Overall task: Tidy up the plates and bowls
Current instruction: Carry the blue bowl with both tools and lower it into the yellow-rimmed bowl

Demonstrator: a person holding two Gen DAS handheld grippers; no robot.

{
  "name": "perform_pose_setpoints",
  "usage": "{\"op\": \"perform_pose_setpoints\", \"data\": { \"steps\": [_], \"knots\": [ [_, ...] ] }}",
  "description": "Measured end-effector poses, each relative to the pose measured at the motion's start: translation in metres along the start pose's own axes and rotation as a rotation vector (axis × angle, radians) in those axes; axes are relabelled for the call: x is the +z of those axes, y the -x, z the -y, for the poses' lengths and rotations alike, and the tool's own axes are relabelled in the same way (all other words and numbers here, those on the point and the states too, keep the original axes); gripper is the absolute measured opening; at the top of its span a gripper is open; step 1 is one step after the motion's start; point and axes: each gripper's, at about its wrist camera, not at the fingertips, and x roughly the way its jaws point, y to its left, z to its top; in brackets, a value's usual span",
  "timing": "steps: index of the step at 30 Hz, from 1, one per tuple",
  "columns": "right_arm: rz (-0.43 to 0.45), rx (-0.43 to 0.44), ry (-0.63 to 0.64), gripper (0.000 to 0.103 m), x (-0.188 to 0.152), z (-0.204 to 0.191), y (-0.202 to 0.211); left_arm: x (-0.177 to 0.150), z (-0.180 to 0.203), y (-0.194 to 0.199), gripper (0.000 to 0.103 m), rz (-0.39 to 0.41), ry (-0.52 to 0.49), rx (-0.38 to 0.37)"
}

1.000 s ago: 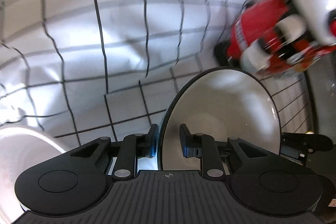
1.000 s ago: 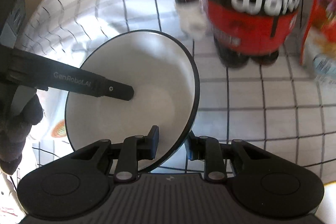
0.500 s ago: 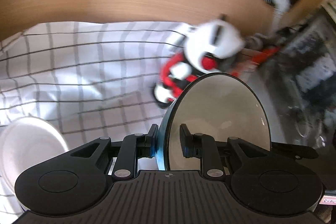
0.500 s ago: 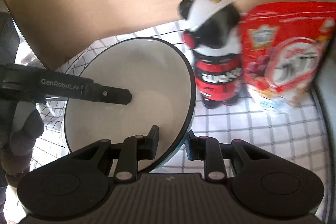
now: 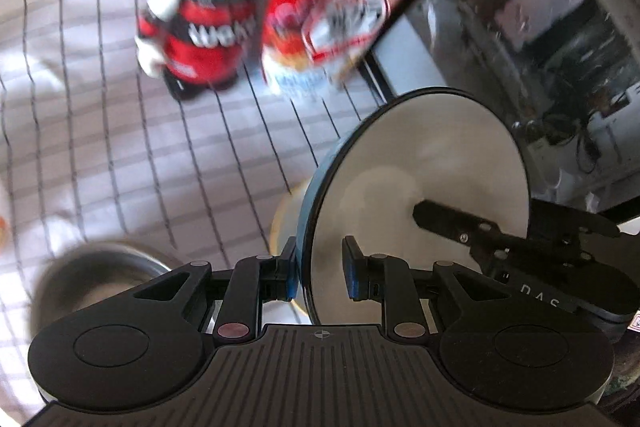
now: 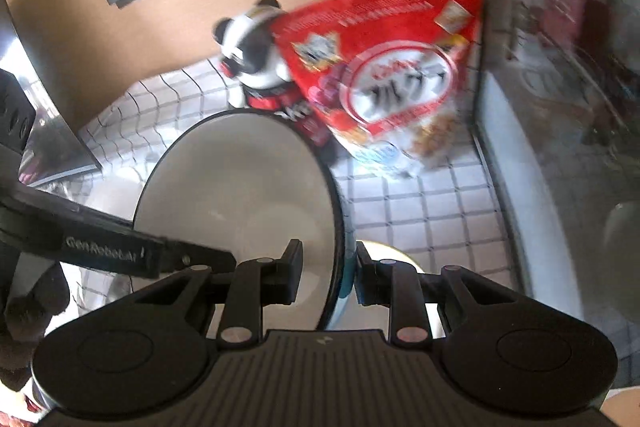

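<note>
A dark-rimmed white bowl (image 5: 420,187) was held up on edge above a checked tablecloth (image 5: 120,147), gripped from both sides. In the left wrist view, the left gripper (image 5: 320,271) was clamped on the near rim, one finger against the bluish outer wall and the other inside the bowl. Across the bowl, the right gripper (image 6: 326,273) was pinched narrowly on the opposite rim in the same way, as seen in the right wrist view. On the cloth, from left to right, a blurred grey bowl (image 5: 100,279), a panda figure in red (image 5: 208,7) and a red snack bag (image 5: 340,7) were seen, the bag just beside the figure. A second pale dish (image 6: 400,259) lay on the cloth below the held bowl.
</note>
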Motion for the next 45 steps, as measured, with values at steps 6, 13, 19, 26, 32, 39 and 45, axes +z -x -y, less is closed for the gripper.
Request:
{"op": "perform_pose_setpoints", "data": {
  "steps": [6,13,19,26,32,39,45],
  "knots": [
    [-0.044,0.03,-0.02,0.026,-0.031,0.038,-0.016,-0.03,0.016,-0.044,0.024,-0.07,0.078,0.015],
    [-0.07,0.067,-0.05,0.026,-0.044,0.054,-0.038,-0.035,0.017,-0.062,0.024,-0.092,0.122,0.079],
    [-0.071,0.066,-0.035,0.026,-0.045,0.055,-0.053,-0.033,0.013,-0.068,0.024,-0.085,0.144,0.118],
    [-0.089,0.047,-0.011,0.026,-0.044,0.055,-0.069,-0.032,0.013,-0.077,0.024,-0.079,0.119,0.166],
    [-0.104,0.051,-0.015,0.026,-0.042,0.059,-0.078,-0.029,0.007,-0.086,0.023,-0.079,0.121,0.177],
    [-0.122,0.054,-0.026,0.026,-0.044,0.063,-0.084,-0.028,0.007,-0.093,0.022,-0.086,0.093,0.201],
    [-0.119,0.056,-0.028,0.026,-0.044,0.063,-0.084,-0.028,0.006,-0.094,0.022,-0.084,0.089,0.203]
  ]
}}
